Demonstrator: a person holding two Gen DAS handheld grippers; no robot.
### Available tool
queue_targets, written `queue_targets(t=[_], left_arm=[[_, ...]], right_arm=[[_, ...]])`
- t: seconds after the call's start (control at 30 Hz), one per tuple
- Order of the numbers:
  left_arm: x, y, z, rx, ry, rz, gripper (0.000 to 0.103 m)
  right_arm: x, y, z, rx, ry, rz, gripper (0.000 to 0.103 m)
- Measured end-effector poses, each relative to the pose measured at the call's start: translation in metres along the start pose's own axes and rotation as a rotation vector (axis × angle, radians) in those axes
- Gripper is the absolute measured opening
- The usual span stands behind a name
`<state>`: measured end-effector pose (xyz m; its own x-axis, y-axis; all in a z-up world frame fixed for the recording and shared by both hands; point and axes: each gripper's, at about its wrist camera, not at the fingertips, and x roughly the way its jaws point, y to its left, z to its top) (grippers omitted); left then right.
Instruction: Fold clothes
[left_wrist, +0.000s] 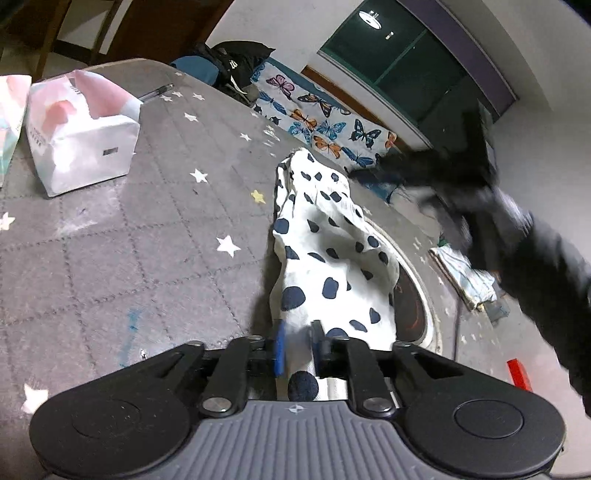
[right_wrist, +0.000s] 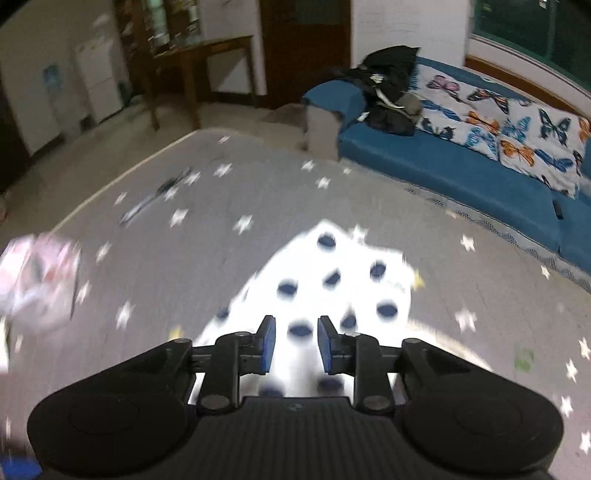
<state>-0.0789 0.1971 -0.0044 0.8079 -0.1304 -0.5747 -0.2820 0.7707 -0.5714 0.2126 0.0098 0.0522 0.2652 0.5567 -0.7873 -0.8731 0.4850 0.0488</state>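
Two grippers in play over one spotted cloth (left_wrist: 325, 240), white w/ dark blue dots, lying bunched on the grey star-print desk (left_wrist: 147, 229). Left gripper (left_wrist: 297, 345): fingers clamped on the near edge of the cloth, fabric pinched between the blue pads and trailing away across the desk. Right gripper (right_wrist: 295, 343): fingers apart, nothing held, hovering just above the cloth; that view is motion-blurred, so exact contact can't be told. Tissue pack (left_wrist: 79, 129) sits well apart to the left.

Step in hand, prob.: getting hold of a second edge before spreading or lifting the cloth. Next move calls for the right fingers to drop onto an edge and close, approx. level w/ the left grip, so the cloth pulls flat rather than twisting.
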Motion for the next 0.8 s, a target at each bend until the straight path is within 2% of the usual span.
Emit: queue_targets(t=[0.03, 0.07, 0.27, 0.37, 0.4, 0.43, 0.5, 0.67, 0.8], left_arm=[[-0.002, 0.000, -0.001, -0.002, 0.000, -0.005, 0.037], [-0.005, 0.000, -0.003, -0.002, 0.001, -0.009, 0.038], [-0.006, -0.004, -0.020, -0.003, 0.048, -0.008, 0.041], [-0.009, -0.008, -0.029, -0.002, 0.059, -0.008, 0.038], [-0.009, -0.009, -0.032, -0.001, 0.063, -0.012, 0.032], [-0.010, -0.012, -0.033, 0.004, 0.065, -0.013, 0.020], [-0.013, -0.018, -0.036, 0.016, 0.066, -0.016, 0.010], [-0.026, -0.023, -0.036, 0.011, 0.064, -0.023, 0.007], [-0.021, -0.017, -0.043, 0.025, 0.114, 0.039, 0.008]], right_arm=[[-0.008, 0.005, -0.012, -0.018, 0.008, 0.016, 0.035], [-0.017, 0.009, -0.024, -0.037, 0.017, 0.033, 0.037], [-0.064, 0.050, -0.102, -0.170, 0.057, 0.155, 0.043], [-0.086, 0.069, -0.135, -0.214, 0.050, 0.217, 0.043], [-0.092, 0.075, -0.143, -0.229, 0.046, 0.235, 0.043], [-0.098, 0.081, -0.151, -0.245, 0.043, 0.252, 0.043], [-0.101, 0.091, -0.161, -0.283, 0.037, 0.278, 0.043], [-0.109, 0.115, -0.187, -0.378, 0.021, 0.341, 0.043], [-0.112, 0.132, -0.208, -0.454, 0.027, 0.377, 0.043]])
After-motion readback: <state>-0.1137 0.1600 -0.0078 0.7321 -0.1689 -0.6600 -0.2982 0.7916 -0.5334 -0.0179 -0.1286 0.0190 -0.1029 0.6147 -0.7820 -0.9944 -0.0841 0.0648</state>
